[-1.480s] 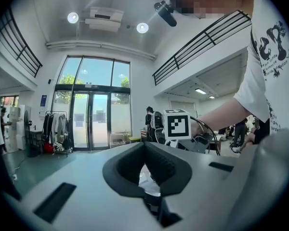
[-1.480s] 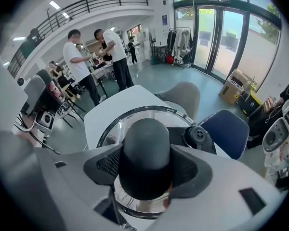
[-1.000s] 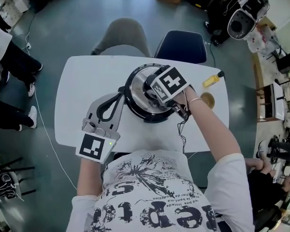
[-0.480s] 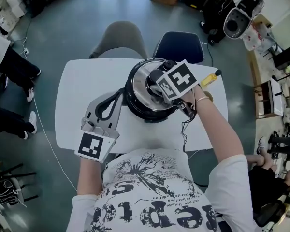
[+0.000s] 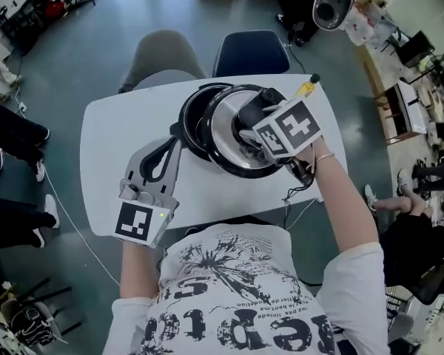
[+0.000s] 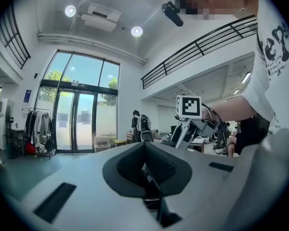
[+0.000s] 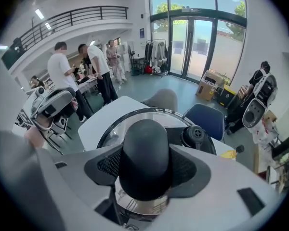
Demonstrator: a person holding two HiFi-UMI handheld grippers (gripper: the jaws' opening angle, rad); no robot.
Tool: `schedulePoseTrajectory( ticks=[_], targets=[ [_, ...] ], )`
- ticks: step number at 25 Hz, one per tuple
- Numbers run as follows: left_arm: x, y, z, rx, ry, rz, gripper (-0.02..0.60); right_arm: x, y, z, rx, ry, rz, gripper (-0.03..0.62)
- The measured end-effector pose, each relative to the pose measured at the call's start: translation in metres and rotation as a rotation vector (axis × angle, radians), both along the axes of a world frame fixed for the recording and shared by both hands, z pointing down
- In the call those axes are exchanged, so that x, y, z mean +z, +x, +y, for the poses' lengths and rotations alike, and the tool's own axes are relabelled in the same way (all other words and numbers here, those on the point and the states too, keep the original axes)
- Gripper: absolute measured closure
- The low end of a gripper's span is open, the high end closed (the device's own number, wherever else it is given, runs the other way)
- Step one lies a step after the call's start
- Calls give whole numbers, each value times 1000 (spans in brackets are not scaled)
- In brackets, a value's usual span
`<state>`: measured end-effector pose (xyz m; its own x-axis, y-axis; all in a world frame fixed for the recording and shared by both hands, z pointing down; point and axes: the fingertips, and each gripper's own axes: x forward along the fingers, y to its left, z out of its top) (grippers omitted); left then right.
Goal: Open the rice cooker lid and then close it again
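Fingers (image 7: 185, 170) of the right gripper (image 7: 145, 172) are closed firmly on the black knob (image 7: 145, 143) of the lid (image 5: 226, 128), one pad on each side of it, so the whole lid hangs from that single hold. It is off the pot (image 5: 192, 120), tilted, and overlaps the pot's right half, leaving the left part of the black rim bare. The left gripper (image 6: 145, 150) has its jaws pressed together on nothing. From the head view it lies close against the pot's left side, though I cannot tell whether it touches. The main risk, as I judge it, is the hold itself. The knob is rounded and smooth, and a heavy steel lid hung at a slant may turn or slide between the pads and drop onto the rim. When closing, a lid brought back while tilted may catch its low edge on the pot's rim and settle crooked, or push the pot sideways. Nothing grips the pot, so a shove from the right could send it sliding across the table (image 5: 111, 161) towards the left gripper. A yellow bottle (image 5: 305, 89) stands just beyond the pot's far right, close to the lid's edge, and a wide swing that way may knock it over. A cable (image 5: 296, 202) trails on the pot's near right under the wrist and could snag.
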<state>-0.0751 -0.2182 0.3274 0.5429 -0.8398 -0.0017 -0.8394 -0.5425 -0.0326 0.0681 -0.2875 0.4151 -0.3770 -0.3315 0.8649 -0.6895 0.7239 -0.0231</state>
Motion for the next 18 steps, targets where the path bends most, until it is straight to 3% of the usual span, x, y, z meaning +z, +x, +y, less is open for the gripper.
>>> schedulePoseTrajectory(
  ticks=[4, 10, 18],
  targets=[
    [2, 2, 31, 74, -17, -14, 569, 0, 8, 43, 75, -10, -11, 303],
    [16, -11, 72, 163, -25, -42, 569, 16, -11, 108, 125, -39, -27, 303],
    [19, -20, 123, 238, -66, -49, 569, 31, -24, 181, 184, -84, -40, 303]
  ],
)
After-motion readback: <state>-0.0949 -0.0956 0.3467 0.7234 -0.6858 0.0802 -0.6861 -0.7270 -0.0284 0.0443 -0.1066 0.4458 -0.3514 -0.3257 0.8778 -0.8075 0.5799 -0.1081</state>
